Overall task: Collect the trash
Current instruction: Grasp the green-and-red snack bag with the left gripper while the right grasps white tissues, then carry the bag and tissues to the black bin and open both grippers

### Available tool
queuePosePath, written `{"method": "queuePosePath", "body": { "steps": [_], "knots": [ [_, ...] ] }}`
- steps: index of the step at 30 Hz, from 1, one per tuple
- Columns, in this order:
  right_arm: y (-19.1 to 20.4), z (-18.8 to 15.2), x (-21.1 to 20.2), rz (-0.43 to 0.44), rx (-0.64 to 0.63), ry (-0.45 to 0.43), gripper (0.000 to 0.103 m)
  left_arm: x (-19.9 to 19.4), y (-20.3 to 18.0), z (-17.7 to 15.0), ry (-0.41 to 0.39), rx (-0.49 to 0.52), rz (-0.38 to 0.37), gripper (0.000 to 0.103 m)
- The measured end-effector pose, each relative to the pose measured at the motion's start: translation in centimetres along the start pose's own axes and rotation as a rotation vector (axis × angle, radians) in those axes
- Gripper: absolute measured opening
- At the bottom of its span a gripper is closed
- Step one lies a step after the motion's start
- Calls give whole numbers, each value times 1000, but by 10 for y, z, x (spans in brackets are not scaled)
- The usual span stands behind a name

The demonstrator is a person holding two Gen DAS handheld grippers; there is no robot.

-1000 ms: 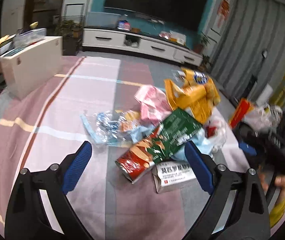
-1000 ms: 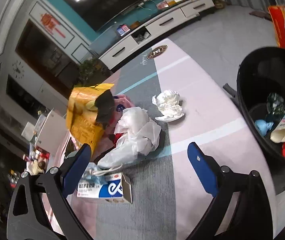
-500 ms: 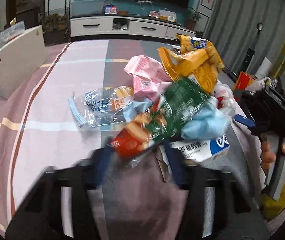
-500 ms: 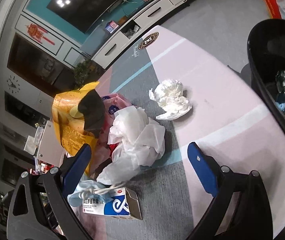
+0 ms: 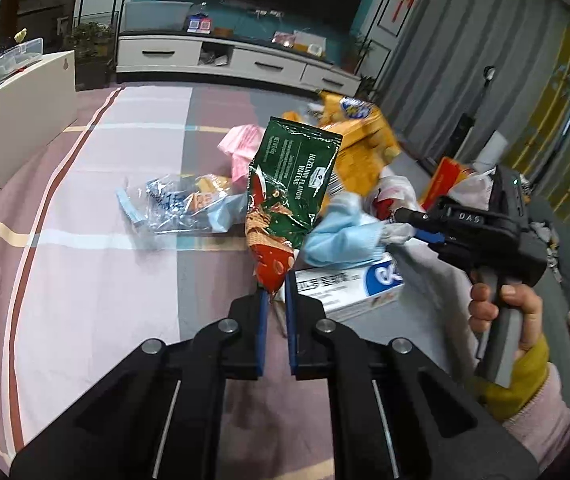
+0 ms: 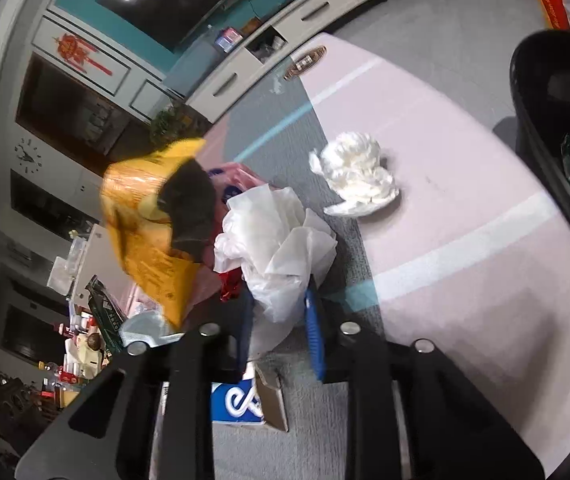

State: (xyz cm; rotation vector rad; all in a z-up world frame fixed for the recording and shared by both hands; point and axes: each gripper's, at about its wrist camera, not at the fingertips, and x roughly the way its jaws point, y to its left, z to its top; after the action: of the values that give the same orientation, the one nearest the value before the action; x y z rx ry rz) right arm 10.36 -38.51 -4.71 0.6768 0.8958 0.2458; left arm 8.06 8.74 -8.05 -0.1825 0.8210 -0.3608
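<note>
My right gripper's [image 6: 277, 300] fingers [image 6: 312, 316] are smeared by motion as they close around the white bag [image 6: 281, 256], so I can't tell whether the pads press it. The box [image 6: 241, 402] lies mostly behind that gripper's frame, its print cut to 1 blue logo. The bin [image 6: 545, 92] runs off the picture's right edge. The yellow bag [image 5: 365, 140] is blurred, and the box's [image 5: 349, 284] small print is unreadable.

Green-red wafer wrapper [image 5: 291, 196] upright, pinched at btm end, white plastic bag [image 6: 281, 248] crumpled on cloth
</note>
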Motion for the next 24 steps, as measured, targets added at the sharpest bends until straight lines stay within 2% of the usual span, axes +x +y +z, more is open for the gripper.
{"method": "queuePosePath", "body": {
  "steps": [4,7,12,18,24],
  "knots": [
    [8,-3,-28,8,-58,-63,21,-23,-5,3,-57,-1,-68,9],
    [8,-4,-46,46,-75,-107,21,-36,-9,7,-101,5,-114,9],
    [1,-1,-64,15,-89,-161,21,-44,-26,12,-154,40,-162,9],
    [-13,4,-86,-1,-73,-204,21,-34,-55,18,-160,78,-203,9],
    [-40,13,-120,-35,-33,-284,21,-10,-95,23,-148,127,-227,9]
  ]
}}
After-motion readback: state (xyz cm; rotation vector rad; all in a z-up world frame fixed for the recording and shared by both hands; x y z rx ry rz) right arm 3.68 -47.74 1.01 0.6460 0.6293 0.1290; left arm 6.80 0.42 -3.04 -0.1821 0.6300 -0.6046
